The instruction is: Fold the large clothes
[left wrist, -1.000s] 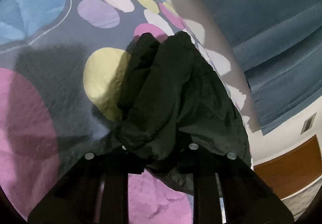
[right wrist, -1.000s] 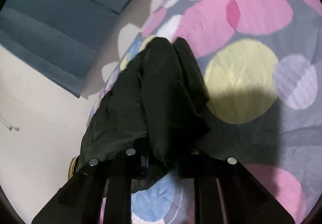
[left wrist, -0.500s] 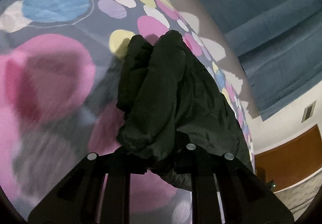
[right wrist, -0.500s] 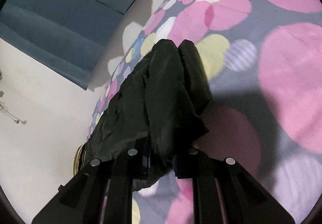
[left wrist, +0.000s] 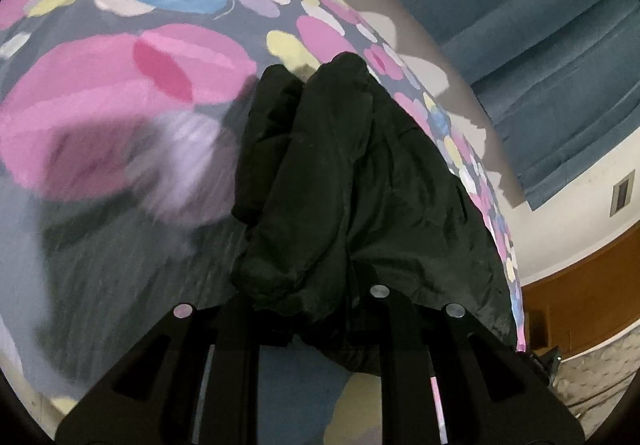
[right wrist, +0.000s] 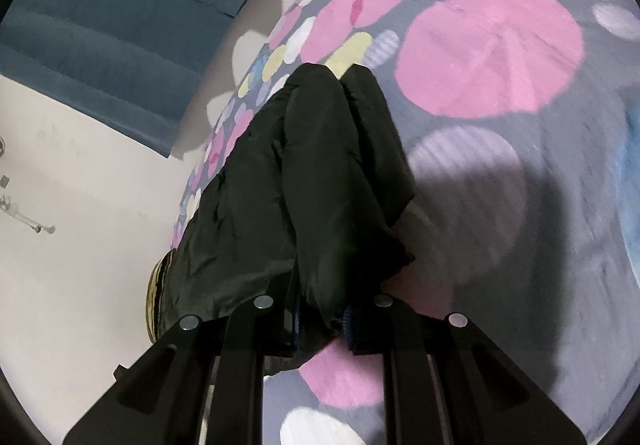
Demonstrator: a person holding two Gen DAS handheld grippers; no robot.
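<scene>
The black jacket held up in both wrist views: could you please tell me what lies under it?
Under the black jacket lies the spotted bedspread, grey with pink, yellow and blue circles. Both hand-held grippers clamp it. The patch directly beneath the fabric is covered and cannot be seen.

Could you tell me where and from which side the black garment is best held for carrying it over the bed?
Grip the black garment at its bunched near edge, one gripper per end, as the left gripper and right gripper do. Come from the near side; the cloth trails away across the bedspread, so there is a thick fold there.
</scene>
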